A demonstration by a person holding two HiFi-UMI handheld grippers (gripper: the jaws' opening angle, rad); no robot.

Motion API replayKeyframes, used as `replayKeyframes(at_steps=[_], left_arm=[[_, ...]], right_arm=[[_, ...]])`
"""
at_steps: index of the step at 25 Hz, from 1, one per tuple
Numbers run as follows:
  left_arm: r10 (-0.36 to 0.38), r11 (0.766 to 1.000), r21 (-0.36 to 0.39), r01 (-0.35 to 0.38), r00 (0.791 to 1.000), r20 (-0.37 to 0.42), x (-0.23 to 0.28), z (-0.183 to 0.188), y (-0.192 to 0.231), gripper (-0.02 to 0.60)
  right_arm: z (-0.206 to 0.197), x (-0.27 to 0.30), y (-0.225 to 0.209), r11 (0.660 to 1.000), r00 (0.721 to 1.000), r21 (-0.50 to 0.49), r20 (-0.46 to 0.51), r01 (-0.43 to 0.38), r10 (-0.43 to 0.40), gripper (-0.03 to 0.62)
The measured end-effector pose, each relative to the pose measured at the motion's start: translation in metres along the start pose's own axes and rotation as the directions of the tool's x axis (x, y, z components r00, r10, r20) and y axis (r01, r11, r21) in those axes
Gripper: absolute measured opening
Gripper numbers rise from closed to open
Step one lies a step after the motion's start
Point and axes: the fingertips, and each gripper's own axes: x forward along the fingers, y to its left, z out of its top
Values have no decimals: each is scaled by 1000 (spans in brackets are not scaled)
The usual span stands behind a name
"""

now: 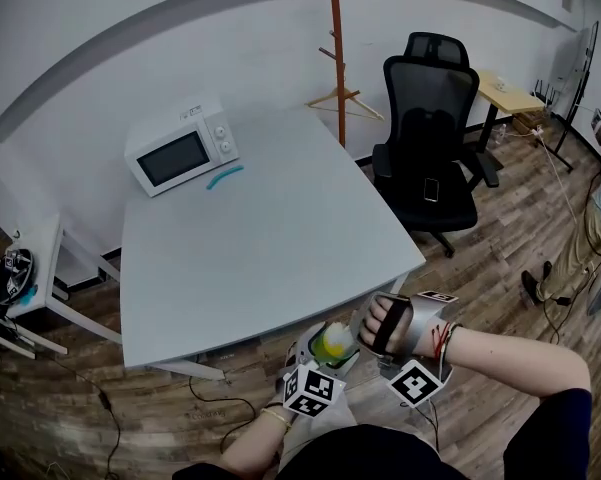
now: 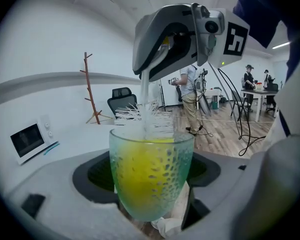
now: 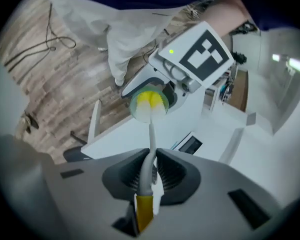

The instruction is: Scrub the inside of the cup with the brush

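Note:
A green-and-yellow dimpled glass cup (image 2: 150,176) stands upright between the jaws of my left gripper (image 2: 150,184), which is shut on it. In the head view the cup (image 1: 332,345) is held low, off the table's near edge, close to my body. My right gripper (image 3: 150,164) is shut on the white stem of a brush (image 3: 149,149) whose handle end is yellow. Its white bristles (image 2: 140,115) sit at the cup's mouth, with the stem reaching down inside. The right gripper (image 1: 377,330) hangs just right of and above the cup. From the right gripper view the cup (image 3: 149,106) shows end-on.
A pale grey table (image 1: 260,238) lies ahead, with a white microwave (image 1: 180,148) and a small blue object (image 1: 225,177) at its far left. A black office chair (image 1: 430,138) and a wooden coat rack (image 1: 337,48) stand behind it. A person (image 1: 590,218) stands far right; cables cross the wooden floor.

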Motion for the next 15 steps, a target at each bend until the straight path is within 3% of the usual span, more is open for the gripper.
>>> replayKeyframes(at_steps=[3,6,9,15], left_arm=[[-19,1000,-18,19,1000,-3,0,1,-1,380],[-34,999,-29,34,999,-2,1,2,-3,380],[-34,999,-21,34,999,0,1,4,-3,380],[-25,999,24,25,1000,4,1,7,-4,380]], right_arm=[[5,-4,-12,977,993,-177,19,115,-113,54],[9,-8,-18,944,983,-275,42,182,-177,54],[7,-9,-18,953,986,-253,36,168,-164,54],[0,-6,-9,994,998,-96,-11,57,-58,54]])
